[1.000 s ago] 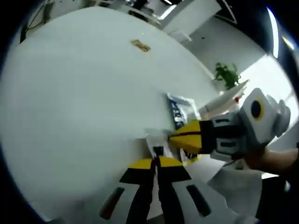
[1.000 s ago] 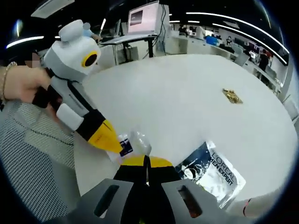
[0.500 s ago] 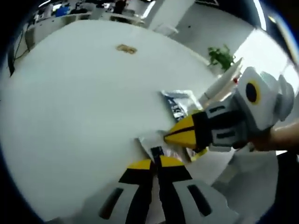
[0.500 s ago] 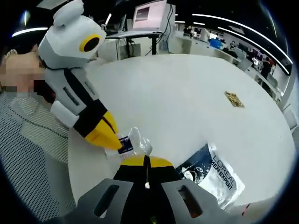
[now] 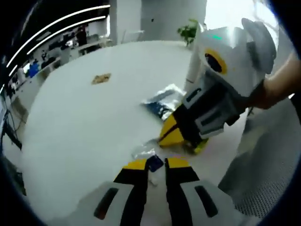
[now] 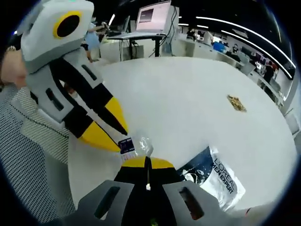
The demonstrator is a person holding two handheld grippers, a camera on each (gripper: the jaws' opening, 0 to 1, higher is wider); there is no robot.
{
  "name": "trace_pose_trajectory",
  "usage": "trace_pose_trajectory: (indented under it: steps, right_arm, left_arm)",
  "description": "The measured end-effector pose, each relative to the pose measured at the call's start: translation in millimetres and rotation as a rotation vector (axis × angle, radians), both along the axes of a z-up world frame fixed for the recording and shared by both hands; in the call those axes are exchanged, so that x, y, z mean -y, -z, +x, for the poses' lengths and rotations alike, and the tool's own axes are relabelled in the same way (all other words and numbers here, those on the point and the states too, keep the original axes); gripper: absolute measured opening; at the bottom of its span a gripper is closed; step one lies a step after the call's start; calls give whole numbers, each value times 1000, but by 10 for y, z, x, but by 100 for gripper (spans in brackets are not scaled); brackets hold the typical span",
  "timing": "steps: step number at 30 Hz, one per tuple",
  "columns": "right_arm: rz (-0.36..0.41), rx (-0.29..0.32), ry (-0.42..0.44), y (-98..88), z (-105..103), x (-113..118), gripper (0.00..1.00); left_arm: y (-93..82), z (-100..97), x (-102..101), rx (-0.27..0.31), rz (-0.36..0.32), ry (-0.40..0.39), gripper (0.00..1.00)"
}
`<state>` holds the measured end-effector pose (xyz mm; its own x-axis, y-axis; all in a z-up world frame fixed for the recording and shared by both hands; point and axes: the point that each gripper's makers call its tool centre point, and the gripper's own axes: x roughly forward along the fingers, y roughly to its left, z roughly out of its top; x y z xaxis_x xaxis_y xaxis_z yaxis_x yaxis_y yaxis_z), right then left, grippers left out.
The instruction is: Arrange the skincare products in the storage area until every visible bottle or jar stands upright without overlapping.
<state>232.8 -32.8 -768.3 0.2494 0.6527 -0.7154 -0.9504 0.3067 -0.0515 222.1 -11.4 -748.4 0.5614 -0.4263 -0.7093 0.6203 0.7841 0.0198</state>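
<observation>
While the left gripper (image 5: 154, 165) stands parted around the crinkly sachet (image 5: 145, 153) at the tabletop's (image 5: 84, 117) 6 o'clock edge, the right gripper (image 6: 146, 162) pinches its light, soft, slippery film edge.

a small clear sachet (image 6: 135, 146) with a dark blue label lay crumpled on the white table (image 6: 188, 99). a larger dark blue pouch (image 6: 214, 176) lay flat just beside it.
</observation>
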Motion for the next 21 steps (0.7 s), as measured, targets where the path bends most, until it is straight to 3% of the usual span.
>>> trace_pose_trajectory:
  steps: [4, 11, 15, 18, 20, 21]
  right_arm:
    - [-4, -6, -23, -4, 0, -7, 1]
    - [-2, -7, -26, -2, 6, -13, 1]
    - [-1, -11, -25, 0, 4, -20, 1]
    - [9, -18, -28, 6, 11, -21, 1]
    - [56, 20, -12, -47, 59, -21, 6]
    - [82, 32, 2, -87, 77, 7, 13]
  left_arm:
    - [32, 53, 105, -6, 22, 21, 17]
    - [144, -8, 63, -50, 89, 54, 14]
    - [169, 27, 26, -35, 72, 34, 14]
    - [192, 2, 82, -44, 55, 49, 6]
    - [177, -15, 114, -39, 59, 61, 3]
    - [175, -13, 114, -38, 61, 60, 3]
